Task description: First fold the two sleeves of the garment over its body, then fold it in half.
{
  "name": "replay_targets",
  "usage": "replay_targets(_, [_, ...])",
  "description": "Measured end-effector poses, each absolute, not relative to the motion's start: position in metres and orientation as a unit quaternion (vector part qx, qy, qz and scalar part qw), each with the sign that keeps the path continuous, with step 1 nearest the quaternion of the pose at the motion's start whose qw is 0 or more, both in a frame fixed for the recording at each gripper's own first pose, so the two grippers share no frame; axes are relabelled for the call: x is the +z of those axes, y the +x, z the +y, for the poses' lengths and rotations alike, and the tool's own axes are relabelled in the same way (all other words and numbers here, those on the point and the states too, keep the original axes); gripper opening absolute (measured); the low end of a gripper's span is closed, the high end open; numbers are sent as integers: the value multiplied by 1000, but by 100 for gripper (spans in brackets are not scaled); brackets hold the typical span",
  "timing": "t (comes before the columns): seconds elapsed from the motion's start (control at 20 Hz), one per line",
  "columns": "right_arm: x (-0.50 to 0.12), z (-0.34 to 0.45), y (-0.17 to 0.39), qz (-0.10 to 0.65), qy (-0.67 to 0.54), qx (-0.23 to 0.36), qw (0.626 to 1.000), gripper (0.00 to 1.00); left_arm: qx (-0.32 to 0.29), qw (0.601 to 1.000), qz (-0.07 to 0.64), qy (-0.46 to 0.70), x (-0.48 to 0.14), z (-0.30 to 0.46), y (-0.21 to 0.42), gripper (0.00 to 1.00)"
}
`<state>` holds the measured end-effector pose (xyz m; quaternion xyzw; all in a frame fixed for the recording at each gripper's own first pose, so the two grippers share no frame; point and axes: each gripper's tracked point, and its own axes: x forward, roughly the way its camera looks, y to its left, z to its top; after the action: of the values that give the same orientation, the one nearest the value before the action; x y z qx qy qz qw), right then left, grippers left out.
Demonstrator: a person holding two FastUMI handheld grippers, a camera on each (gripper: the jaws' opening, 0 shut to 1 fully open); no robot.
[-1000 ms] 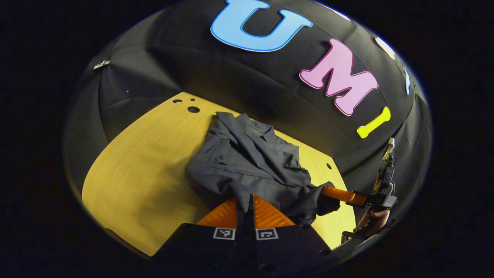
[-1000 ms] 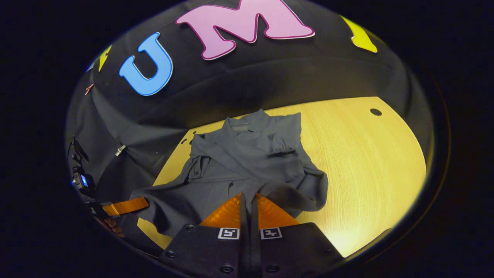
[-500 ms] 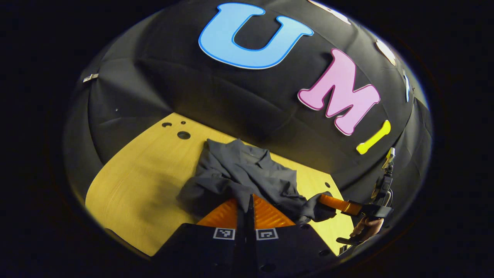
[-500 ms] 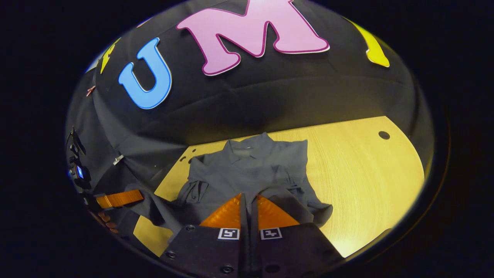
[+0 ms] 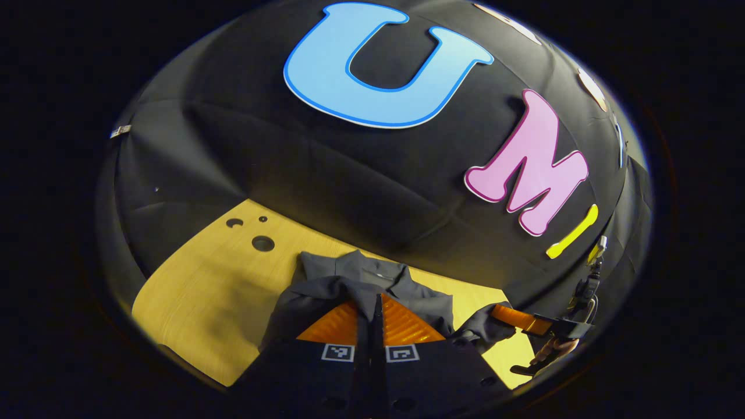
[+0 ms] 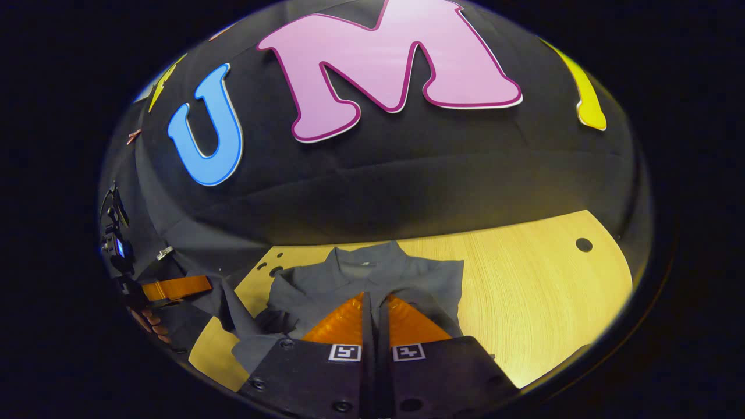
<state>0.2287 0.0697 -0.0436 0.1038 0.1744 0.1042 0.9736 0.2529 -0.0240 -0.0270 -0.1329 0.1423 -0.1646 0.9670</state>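
A dark grey collared shirt (image 5: 366,279) lies on the yellow wooden table (image 5: 198,291), collar toward the booth wall. My left gripper (image 5: 376,304) is shut on a fold of its cloth, which rises between the fingers. In the right gripper view the shirt (image 6: 378,272) lies flat with its collar at the far end, and my right gripper (image 6: 374,302) is shut on its cloth too. The right gripper (image 5: 515,318) also appears at the shirt's right edge, cloth draped over its tip. The left gripper (image 6: 176,287) shows at the shirt's left edge.
The table (image 6: 541,291) has round holes near its far corners (image 5: 263,243) (image 6: 584,244). The black booth wall stands just behind the collar. A hand (image 5: 550,348) holds the right gripper, and another hand (image 6: 150,322) holds the left one.
Both grippers have carried the held cloth forward toward the collar and the wall. Less of the shirt shows ahead of the fingers than one second ago.
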Motion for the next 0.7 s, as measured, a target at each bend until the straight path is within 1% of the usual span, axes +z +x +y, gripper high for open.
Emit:
replay_targets(0.3, [-30,52,285,136,108,72,982,5,-151,977,104,-104,-9,-23,314,5])
replay_targets(0.45, [-35,40,311,129,120,50,983,5,-145,981,98,-81,-13,-17,354,5])
replay_targets(0.7, [-49,21,353,124,90,31,988,5,-121,985,91,-87,-27,-4,407,5])
